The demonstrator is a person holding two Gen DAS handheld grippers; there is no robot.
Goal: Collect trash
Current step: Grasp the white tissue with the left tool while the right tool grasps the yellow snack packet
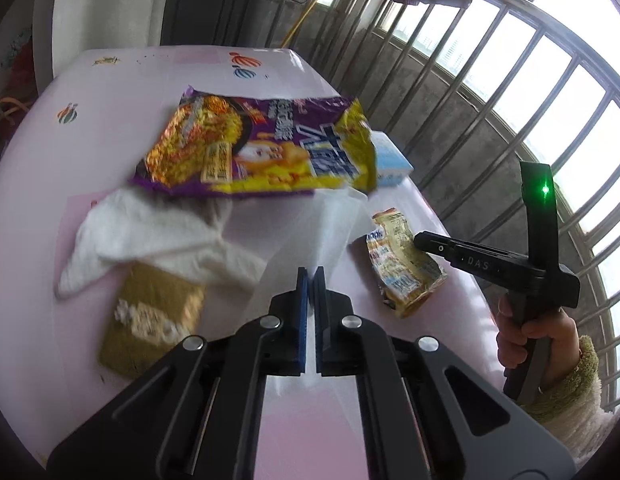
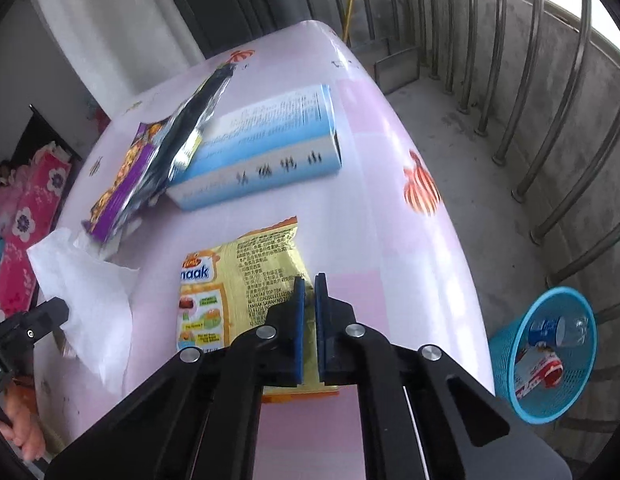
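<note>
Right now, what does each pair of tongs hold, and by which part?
Left tongs pinch the tissue at its near edge. Right tongs pinch the yellow wrapper at its near right edge.

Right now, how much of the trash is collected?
Done: a few pieces lie in the blue basket. In hand: left claw shut on the white tissue, right claw on the yellow wrapper. Left: purple bag, blue box, gold packet.
</note>
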